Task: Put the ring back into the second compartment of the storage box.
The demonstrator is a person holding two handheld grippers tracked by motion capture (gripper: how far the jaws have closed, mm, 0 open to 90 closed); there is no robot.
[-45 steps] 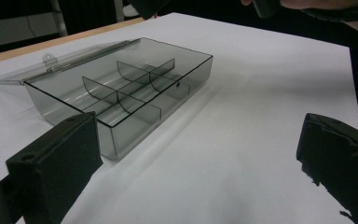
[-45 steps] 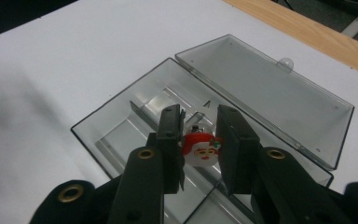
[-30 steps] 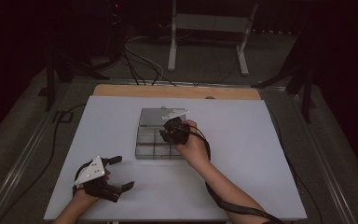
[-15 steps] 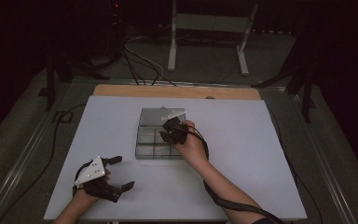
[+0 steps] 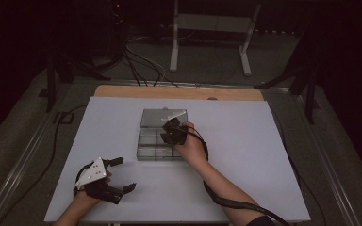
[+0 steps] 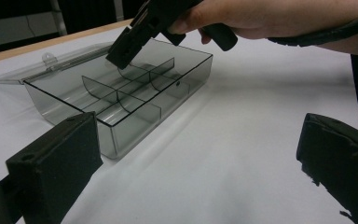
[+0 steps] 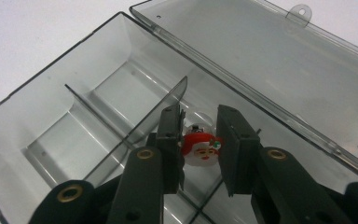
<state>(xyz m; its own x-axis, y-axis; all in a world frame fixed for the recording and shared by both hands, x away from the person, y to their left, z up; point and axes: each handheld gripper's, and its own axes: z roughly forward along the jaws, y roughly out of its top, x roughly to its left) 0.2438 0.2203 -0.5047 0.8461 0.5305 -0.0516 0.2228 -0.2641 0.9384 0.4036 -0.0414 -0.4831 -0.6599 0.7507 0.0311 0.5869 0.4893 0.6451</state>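
Gripping a small Santa figure (image 7: 200, 148) between their pads, the right tongs (image 7: 199, 149) reach down into the clear smoky box (image 5: 147, 151) that sits near the middle of the white table (image 5: 245, 141). Seen along the right tongs, the red and white figure is pinched from both sides, low over a compartment beside the curved divider (image 7: 161, 109) on the hinge side of the box. Its lid (image 7: 279, 60) lies flat, folded back behind the box, with a small tab at its far edge. From the high view the right hand (image 5: 191, 147) leans over the box's right part. Well apart, near the table's front left corner, the left tongs (image 5: 122, 175) rest with both jaws spread wide and nothing between them; their own view looks across bare table toward the box (image 6: 121, 98) and the right tongs (image 6: 121, 49) dipping into it
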